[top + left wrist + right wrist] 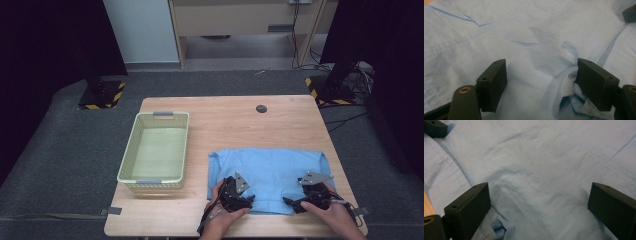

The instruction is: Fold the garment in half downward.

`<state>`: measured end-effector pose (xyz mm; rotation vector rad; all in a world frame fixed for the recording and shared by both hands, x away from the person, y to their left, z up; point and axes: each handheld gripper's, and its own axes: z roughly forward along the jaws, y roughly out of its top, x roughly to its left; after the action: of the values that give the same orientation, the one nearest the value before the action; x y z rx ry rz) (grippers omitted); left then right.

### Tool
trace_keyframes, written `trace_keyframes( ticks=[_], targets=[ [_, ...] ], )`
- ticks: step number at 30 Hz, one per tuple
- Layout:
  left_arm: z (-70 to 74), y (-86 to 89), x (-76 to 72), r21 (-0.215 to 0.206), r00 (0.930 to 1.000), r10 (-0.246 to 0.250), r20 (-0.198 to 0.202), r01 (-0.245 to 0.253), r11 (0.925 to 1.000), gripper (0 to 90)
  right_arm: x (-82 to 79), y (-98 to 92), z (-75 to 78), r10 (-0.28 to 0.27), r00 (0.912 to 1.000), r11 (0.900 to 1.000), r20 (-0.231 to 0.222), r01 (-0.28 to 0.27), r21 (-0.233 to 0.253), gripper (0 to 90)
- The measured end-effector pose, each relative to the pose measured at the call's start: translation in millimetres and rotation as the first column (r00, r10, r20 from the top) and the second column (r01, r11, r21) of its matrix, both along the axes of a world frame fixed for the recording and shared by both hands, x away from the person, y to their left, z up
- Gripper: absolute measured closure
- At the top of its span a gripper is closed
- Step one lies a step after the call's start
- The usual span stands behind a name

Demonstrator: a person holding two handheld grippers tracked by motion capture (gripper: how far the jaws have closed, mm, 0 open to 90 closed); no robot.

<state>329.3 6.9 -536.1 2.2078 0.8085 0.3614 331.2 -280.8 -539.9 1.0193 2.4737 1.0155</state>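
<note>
the light blue cloth shirt (270,172) lies flat on the near right part of the wooden table (225,120), right of the pale yellow plastic basket (131,145). we rest our left gripper (541,75) and our right gripper (539,202) on its near edge, both with jaws wide apart, pressing on the fabric without clamping it.

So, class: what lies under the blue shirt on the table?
The blue shirt lies flat on the wooden table, which shows bare around it. Whether anything else sits beneath cannot be seen; the cloth covers it.
</note>
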Motion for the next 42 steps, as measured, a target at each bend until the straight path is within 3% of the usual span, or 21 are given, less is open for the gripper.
trace_keyframes(
  ticks=[8, 15, 20, 22, 24, 30, 33, 42],
  targets=[
    [1.0, -14.0, 16.1, 0.009, 0.9996, -0.027, -0.01, 0.027, 0.9996, 24.7, 20.8, -17.1, -0.5, 0.044, 0.999, 0.999, 0.005, -0.044, 0.002, 4.4],
    [1.0, -13.4, 21.4, 0.013, 0.9981, -0.059, -0.014, 0.059, 0.9982, 21.9, 24.8, -17.4, 0.2, 0.054, 0.9985, 0.999, -0.005, -0.054, -0.002, 3.9],
    [3.5, -13.2, 27.5, 0.026, 0.9943, -0.096, -0.045, 0.098, 0.9949, 10.7, 27.9, -14.2, 4.3, 0.042, 0.9981, 0.999, -0.045, -0.043, -0.021, 4.1],
    [6.9, -12.9, 30.9, 0.017, 0.9912, -0.117, -0.062, 0.118, 0.9928, 7.1, 29.5, -13.0, 8.4, 0.029, 0.9977, 0.999, -0.061, -0.031, -0.032, 4.2],
    [13.6, -12.5, 32.9, 0.028, 0.9905, -0.129, -0.047, 0.13, 0.9911, 5.2, 28.2, -9.1, 15.5, 0.013, 0.9984, 0.999, -0.055, -0.015, -0.036, 4.3],
    [34.2, -5.4, 41.0, 0.021, 0.9868, -0.158, -0.035, 0.159, 0.987, 4.7, 18.1, 11.3, 39.5, 0.04, 0.9987, 0.998, -0.031, -0.042, -0.047, 4.5],
    [41.8, 2.2, 49.1, 0.02, 0.9909, -0.134, -0.009, 0.134, 0.9907, 5.3, 15.2, 19.8, 48.8, 0.041, 0.999, 0.998, -0.017, -0.042, -0.044, 4.6],
    [67.1, 30.4, 73.9, -0.039, 0.998, -0.057, -0.026, 0.056, 0.9977, 6.2, 12.4, 39.9, 68.2, 0.029, 0.9996, 0.999, 0.006, -0.029, -0.039, 4.4]
  ],
)
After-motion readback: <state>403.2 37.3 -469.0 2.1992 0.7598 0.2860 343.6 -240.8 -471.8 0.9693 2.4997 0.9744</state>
